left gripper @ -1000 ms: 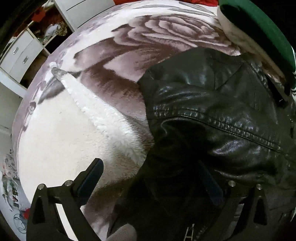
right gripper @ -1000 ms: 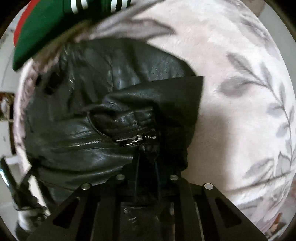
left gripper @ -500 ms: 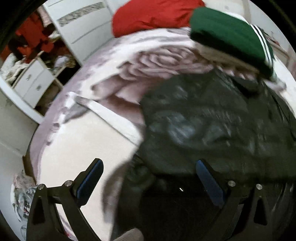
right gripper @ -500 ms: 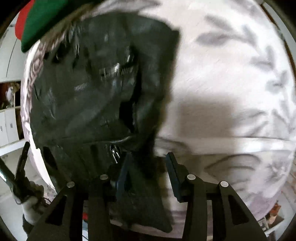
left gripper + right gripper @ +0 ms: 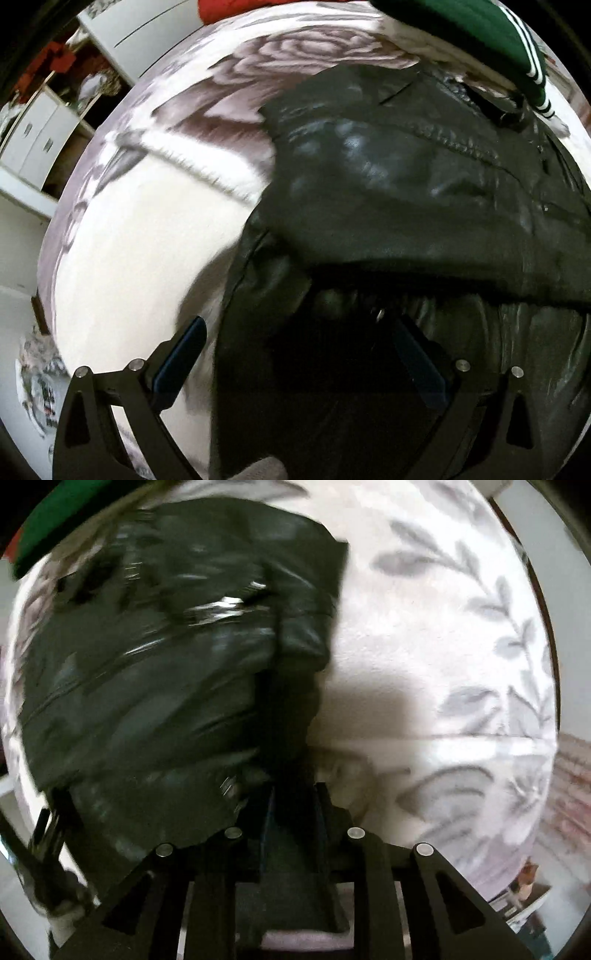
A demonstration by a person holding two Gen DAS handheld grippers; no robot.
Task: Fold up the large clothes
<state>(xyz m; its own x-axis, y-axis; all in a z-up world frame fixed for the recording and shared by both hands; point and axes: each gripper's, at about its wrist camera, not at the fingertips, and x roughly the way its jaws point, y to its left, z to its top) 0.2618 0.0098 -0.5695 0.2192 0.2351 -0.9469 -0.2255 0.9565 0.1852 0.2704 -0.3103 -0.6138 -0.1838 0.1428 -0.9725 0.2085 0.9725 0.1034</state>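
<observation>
On the bed's plush rose-patterned blanket (image 5: 155,236), the left tool (image 5: 299,354) stood wide, gripping nothing. The black leather jacket (image 5: 406,192) lay half-folded beside it. The right tool (image 5: 293,805) was closing narrowly on the jacket's edge, likely to carry the fold.

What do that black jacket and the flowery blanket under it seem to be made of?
Black jacket: leather or a faux version, by its glossy, creased surface, stitched seams and metal zipper; which one the pictures cannot settle.
Blanket: soft plush fleece, matte, with a fuzzy raised nap along its rose pattern.
</observation>
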